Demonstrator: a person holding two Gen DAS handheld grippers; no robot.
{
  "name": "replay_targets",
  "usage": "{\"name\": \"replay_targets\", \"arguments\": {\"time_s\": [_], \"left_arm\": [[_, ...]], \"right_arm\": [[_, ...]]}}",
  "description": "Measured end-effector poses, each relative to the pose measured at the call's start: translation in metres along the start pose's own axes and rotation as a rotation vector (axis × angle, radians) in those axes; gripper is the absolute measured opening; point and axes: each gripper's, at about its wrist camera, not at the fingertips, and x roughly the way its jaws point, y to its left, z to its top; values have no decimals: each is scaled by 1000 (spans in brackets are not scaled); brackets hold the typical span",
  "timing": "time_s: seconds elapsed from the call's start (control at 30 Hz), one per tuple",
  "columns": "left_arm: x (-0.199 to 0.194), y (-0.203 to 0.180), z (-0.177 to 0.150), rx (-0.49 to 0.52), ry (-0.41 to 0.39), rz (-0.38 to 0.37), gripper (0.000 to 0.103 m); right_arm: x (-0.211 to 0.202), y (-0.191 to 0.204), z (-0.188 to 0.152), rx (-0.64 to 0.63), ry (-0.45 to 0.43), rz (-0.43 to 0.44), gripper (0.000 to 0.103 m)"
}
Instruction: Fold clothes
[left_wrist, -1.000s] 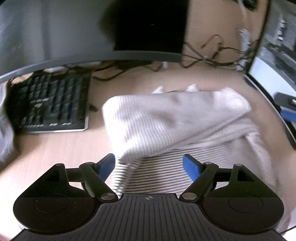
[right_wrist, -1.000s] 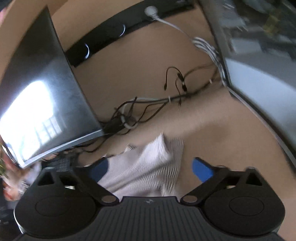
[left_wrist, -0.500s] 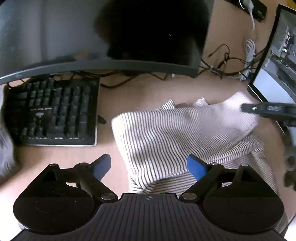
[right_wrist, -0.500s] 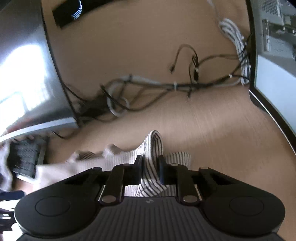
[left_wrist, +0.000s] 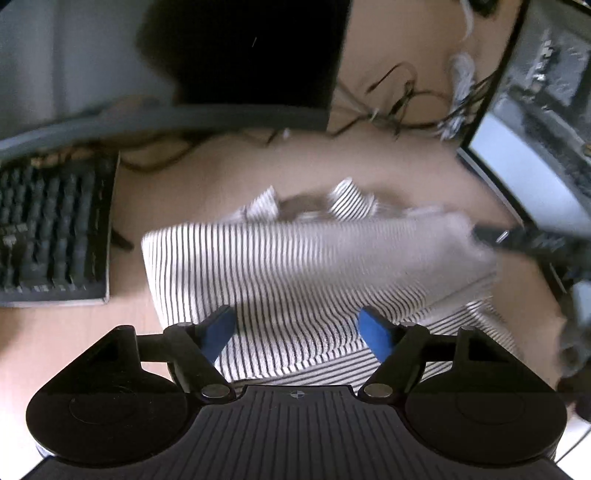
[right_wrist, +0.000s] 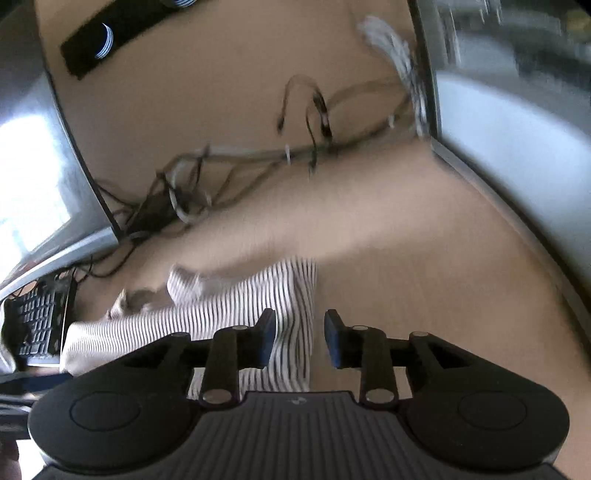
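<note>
Spread across the pale wooden desk (left_wrist: 388, 162), between the black keyboard (left_wrist: 51, 229) and the tangle of dark cables (right_wrist: 236, 173): a white knit garment with thin black stripes (left_wrist: 295, 269), partly doubled over, its upper layer blurred. Left gripper (left_wrist: 297, 328) gaping wide above the near hem, gripping nothing; right gripper (right_wrist: 300, 338) parted only narrowly at the striped edge, apparently gripping nothing. Risk, as a guess: fold springing back or landing skewed from an uneven release, or cloth dragged toward the cables.
</note>
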Motion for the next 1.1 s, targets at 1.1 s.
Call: {"name": "replay_targets", "arguments": {"time_s": [1.1], "left_arm": [[3,11,-9,17,-10,-122,99]], "right_arm": [[122,87,20,-323,158,100,33]]}}
